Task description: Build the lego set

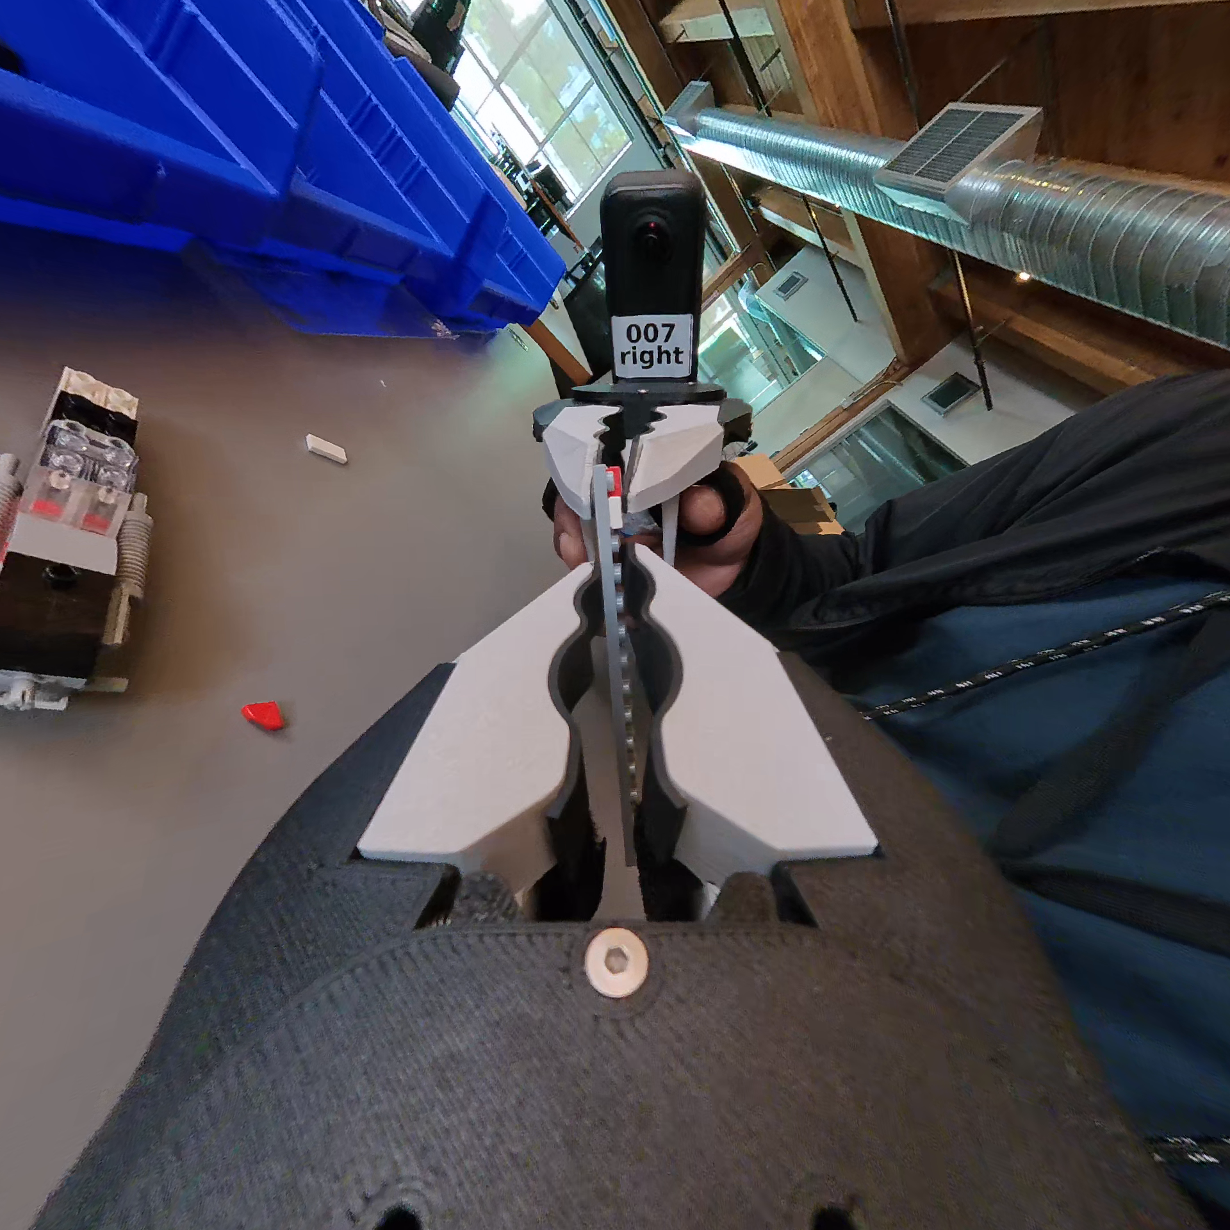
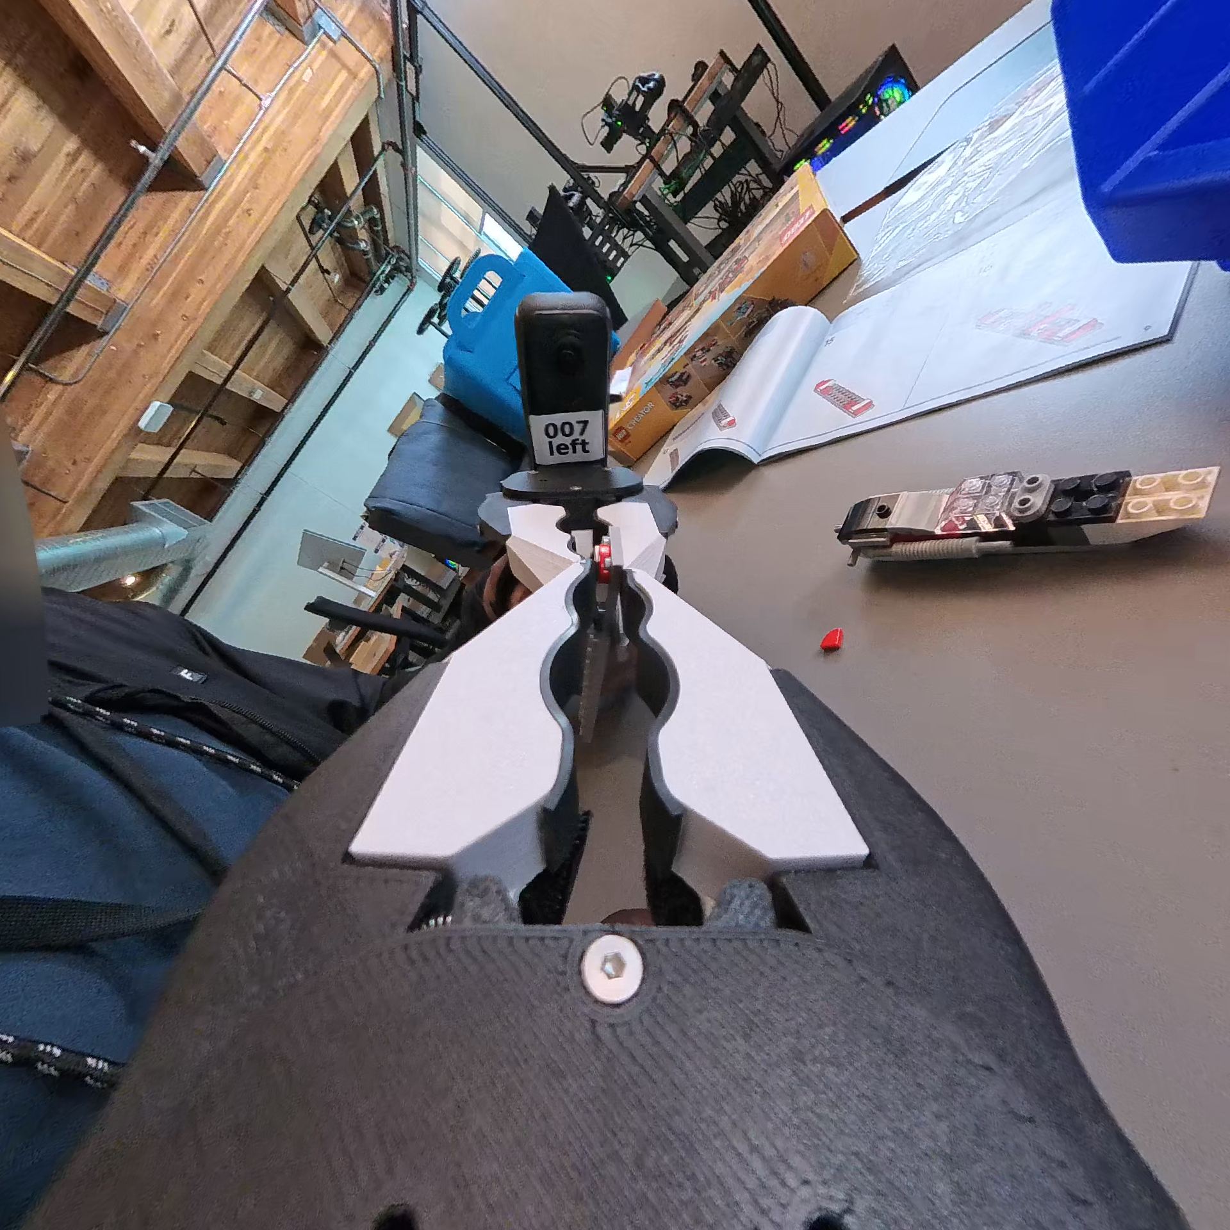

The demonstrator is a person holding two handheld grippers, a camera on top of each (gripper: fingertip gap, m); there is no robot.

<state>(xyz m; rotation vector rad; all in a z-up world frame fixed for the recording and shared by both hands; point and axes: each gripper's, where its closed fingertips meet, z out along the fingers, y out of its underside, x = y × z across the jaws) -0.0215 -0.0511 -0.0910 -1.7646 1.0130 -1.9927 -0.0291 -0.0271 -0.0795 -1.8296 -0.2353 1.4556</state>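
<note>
Table w/ half-built lego model (image 2: pixel 1018 516), red piece (image 1: pixel 263 715), white tile (image 1: pixel 326 448), blue bins (image 1: pixel 266 166), manual (image 2: pixel 898 373). Grey studded plate (image 1: pixel 615 632) runs lengthwise between grippers; left gripper (image 1: pixel 619 572) and right gripper (image 2: pixel 602 586) both clamp it, mid-air.

The partly built model (image 1: pixel 63 532) runs off the left edge — blue bins (image 1: pixel 266 146) cut off too.
</note>
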